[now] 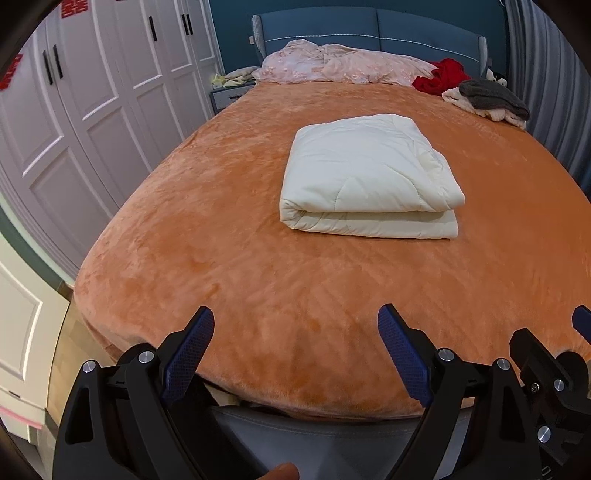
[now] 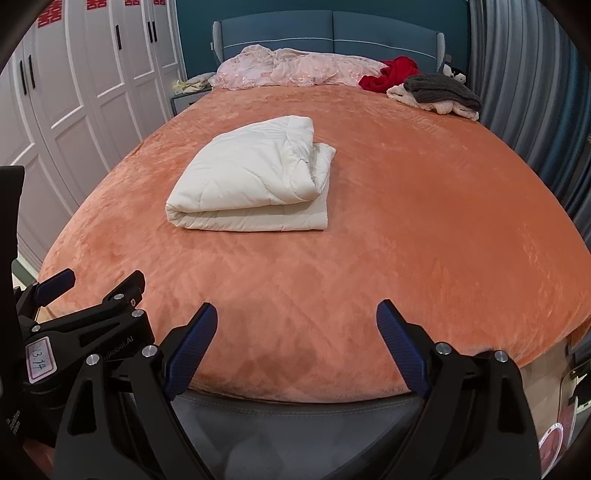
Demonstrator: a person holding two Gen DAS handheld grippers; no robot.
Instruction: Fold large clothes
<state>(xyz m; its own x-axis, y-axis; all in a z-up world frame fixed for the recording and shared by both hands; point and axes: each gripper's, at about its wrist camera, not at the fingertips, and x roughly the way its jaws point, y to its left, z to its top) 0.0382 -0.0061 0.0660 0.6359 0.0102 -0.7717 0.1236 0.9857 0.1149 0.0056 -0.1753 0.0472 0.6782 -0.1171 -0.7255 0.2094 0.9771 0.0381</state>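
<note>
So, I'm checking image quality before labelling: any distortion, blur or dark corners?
Left wrist view: fisheye bows the bed edges, corners black, quilt sharp. Right wrist view: same bulge and dark corners, quilt sharp, even soft light, no glare.

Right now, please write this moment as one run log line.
left claw: open, empty | right claw: open, empty | folded cream quilted blanket: lying on orange plush bed cover, untouched

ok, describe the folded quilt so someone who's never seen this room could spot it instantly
Start at the bed with the orange plush cover. The white quilt lies alone in the middle of it, folded into a thick rectangular stack. Unlike the crumpled pink bedding, red garment and grey garment up by the blue headboard, it is neat and stands apart.
</note>
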